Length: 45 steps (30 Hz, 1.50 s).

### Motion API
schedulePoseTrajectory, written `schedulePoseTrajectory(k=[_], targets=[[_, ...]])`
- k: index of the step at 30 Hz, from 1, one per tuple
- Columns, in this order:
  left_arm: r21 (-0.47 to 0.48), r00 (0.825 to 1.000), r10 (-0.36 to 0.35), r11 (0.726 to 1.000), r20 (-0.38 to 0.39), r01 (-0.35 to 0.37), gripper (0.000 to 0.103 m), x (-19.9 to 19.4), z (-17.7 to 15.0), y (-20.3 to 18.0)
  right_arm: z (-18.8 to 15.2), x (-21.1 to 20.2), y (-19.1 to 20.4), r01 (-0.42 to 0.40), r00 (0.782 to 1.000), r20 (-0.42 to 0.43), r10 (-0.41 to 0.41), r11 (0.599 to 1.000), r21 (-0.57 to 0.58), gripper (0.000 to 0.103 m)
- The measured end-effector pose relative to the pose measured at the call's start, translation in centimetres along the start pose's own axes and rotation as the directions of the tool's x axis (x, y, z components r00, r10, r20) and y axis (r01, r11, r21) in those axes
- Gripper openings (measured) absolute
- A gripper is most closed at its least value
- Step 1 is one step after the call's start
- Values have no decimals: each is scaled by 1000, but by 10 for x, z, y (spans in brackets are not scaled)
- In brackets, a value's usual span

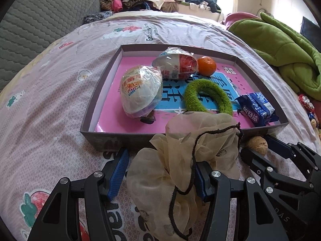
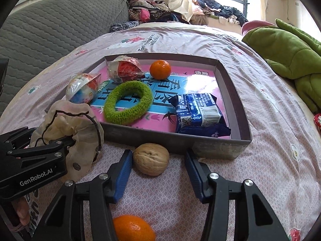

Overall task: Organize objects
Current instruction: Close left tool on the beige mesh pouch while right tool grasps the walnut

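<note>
The walnut [image 2: 151, 159] looks light, hard and rounded, with a ridged shell that should give the blue pads some bite, yet it may roll or squirt sideways if pinched off-centre. Best judged hold: across its widest middle, one pad on each side. The gauze pouch [image 1: 192, 160] is the opposite sort of thing, limp, airy and easily crumpled (its dark drawstring could snag), so a pinch on bunched fabric near the gathered neck seems safest.

In the right wrist view the walnut sits on the bed sheet [image 2: 270, 140] at lower centre, just in front of the near wall of the tray [image 2: 236, 146]. It lies between the right tongs [image 2: 158, 160], touching or nearly touching the left pad, with clear space to the right pad; those jaws stand apart and grip nothing. An orange [image 2: 133, 229] lies at the bottom edge, behind the pads.

In the left wrist view the pouch fills the lower centre, draped between the left tongs [image 1: 162, 160] and against the tray's near wall. Fabric hides the right pad's face, so I cannot tell whether they pinch it.
</note>
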<state>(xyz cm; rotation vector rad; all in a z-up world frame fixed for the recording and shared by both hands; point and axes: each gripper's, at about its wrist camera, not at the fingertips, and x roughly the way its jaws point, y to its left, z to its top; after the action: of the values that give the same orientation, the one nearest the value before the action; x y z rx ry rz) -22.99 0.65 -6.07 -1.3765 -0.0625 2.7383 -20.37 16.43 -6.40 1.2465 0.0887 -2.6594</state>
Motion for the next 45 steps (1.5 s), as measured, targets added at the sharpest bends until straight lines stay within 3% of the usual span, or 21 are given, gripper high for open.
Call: schedulePoseTrajectory(k=[2,6,13,31,45], targets=[[2,1000,-1,1000,0,1,60,0,0,0,0,1,1,-3,1000,-2,3,1000,-4,47],[5,1000,-10,1000,5,10,49,-1,-1,-2,-1,0,4,-9,1000,5,9,1000,-21,36],[37,1000,-18,999,14,17,22,-6,-4,-10,1,-3,6,-29,999,22,30,999,-30,36],[70,998,-7,998,60,3,18,-32,-2,-15,5,-17,3,-56,997,42,57,998,-27,36],[75,992,15,997,127,-25,18,-72,9,-22,17,-58,0,-91,986,137,93,996,-21,36]])
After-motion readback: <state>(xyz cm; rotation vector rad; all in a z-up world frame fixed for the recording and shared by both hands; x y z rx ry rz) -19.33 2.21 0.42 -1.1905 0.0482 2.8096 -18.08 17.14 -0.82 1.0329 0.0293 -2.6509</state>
